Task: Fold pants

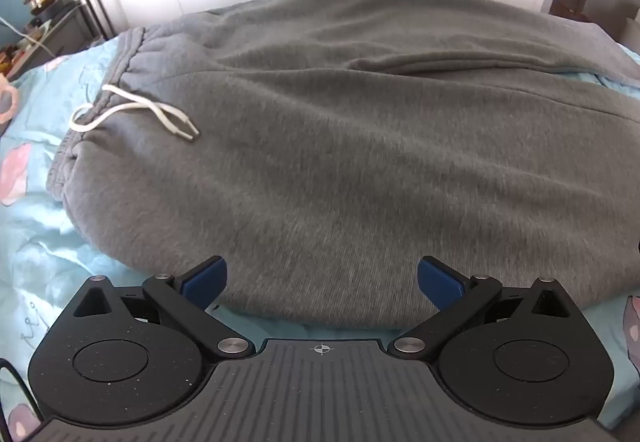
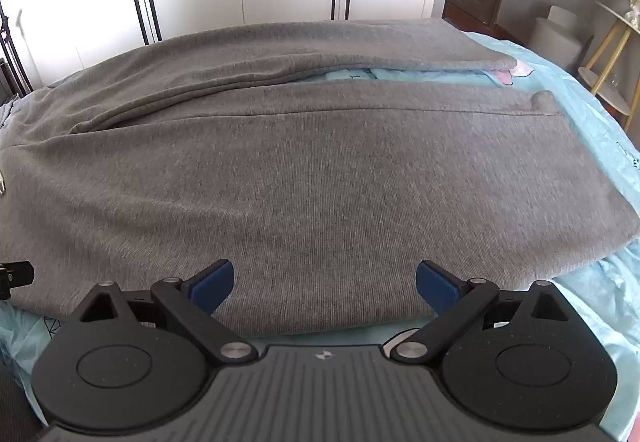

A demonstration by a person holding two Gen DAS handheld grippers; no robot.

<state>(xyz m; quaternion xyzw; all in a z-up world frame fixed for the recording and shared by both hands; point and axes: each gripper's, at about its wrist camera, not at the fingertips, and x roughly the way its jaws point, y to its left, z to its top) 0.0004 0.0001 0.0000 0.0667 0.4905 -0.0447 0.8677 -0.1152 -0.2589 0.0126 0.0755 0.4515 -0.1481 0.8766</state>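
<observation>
You are holding both tools low at the near edge of the bed (image 1: 36,238), each tilted downward. Your left gripper (image 1: 322,278) is hanging with jaws spread wide and gripping nothing; your right gripper (image 2: 325,279) is doing the same. Just beyond both, the grey pants (image 1: 340,145) are lying flat, their long axis running left to right across your view. The waistband (image 1: 96,117) and its white drawstring (image 1: 136,113) are sitting far left, nearer your left hand; the leg hems (image 2: 548,97) are lying far right, nearer your right.
</observation>
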